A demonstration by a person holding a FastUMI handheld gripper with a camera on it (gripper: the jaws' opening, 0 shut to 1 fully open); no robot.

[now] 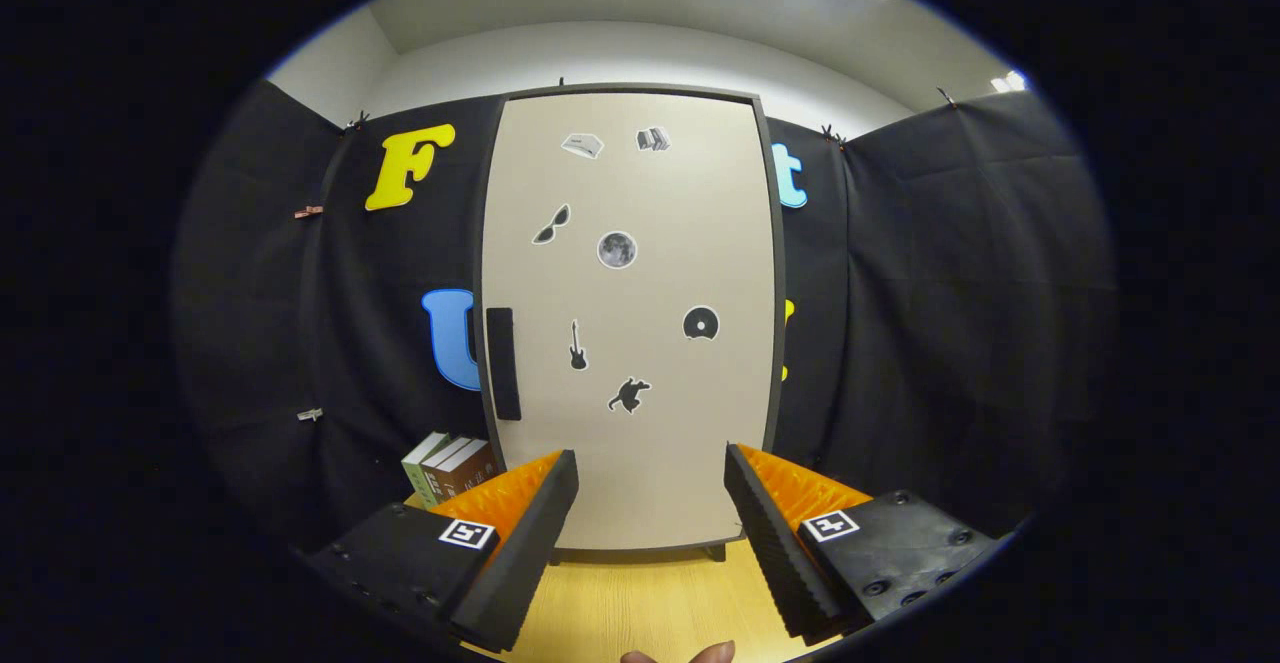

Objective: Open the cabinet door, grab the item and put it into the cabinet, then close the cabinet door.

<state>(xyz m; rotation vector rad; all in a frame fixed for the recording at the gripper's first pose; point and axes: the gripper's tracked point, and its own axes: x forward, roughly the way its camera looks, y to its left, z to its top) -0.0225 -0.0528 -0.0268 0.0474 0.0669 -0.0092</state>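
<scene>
A tall beige cabinet (630, 313) stands straight ahead on the wooden table, its door shut and dotted with several small stickers. A black handle (503, 363) runs vertically along the door's left edge. A few upright books (450, 465) stand to the left of the cabinet, just beyond the left finger. My gripper (650, 473) is open with nothing between its fingers, held a short way back from the door and facing its lower half.
The wooden tabletop (640, 603) stretches from the fingers to the cabinet's foot. Black cloth walls close in the booth on the left, right and behind. A person's fingertips (690, 655) show under the gripper.
</scene>
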